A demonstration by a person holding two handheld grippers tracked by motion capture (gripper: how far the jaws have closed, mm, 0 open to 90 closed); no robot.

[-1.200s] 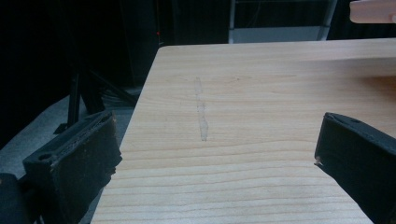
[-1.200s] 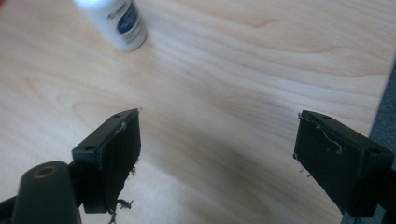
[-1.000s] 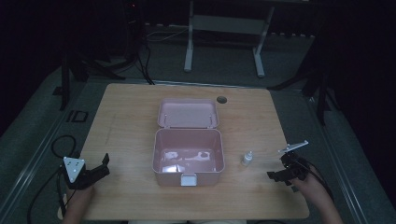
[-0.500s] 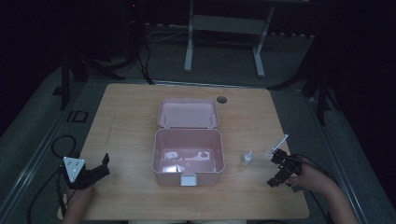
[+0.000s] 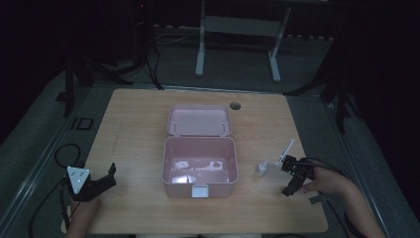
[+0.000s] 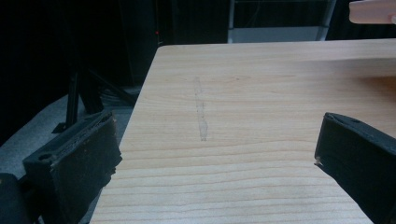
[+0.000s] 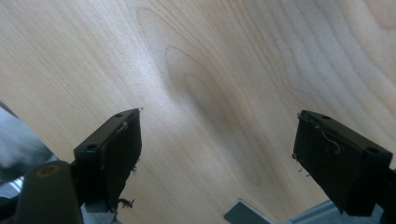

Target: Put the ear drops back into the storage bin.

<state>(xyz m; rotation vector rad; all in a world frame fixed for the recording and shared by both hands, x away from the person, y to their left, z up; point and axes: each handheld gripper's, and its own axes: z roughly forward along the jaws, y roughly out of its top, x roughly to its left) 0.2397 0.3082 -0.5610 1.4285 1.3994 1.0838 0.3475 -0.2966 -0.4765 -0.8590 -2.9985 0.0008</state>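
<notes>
since a second ago the right gripper (image 5: 292,179) has swung from lying level to tipping steeply down at the pale wooden table (image 5: 133,124), its thin white rod now slanting up and away; the left gripper (image 5: 101,181) has stayed put near the table's near left corner. nearest, both grippers sit at the table's front edge, each with jaws spread wide and nothing between them; the right gripper view looks straight at bare wood grain. just left of the right gripper stands a small white bottle (image 5: 261,168), upright, apart from it. between the grippers sits the pink plastic box (image 5: 199,166), open, long axis across the table, white latch facing the person, pale items inside too dim to tell. its lid (image 5: 199,120) lies flat behind it.
</notes>
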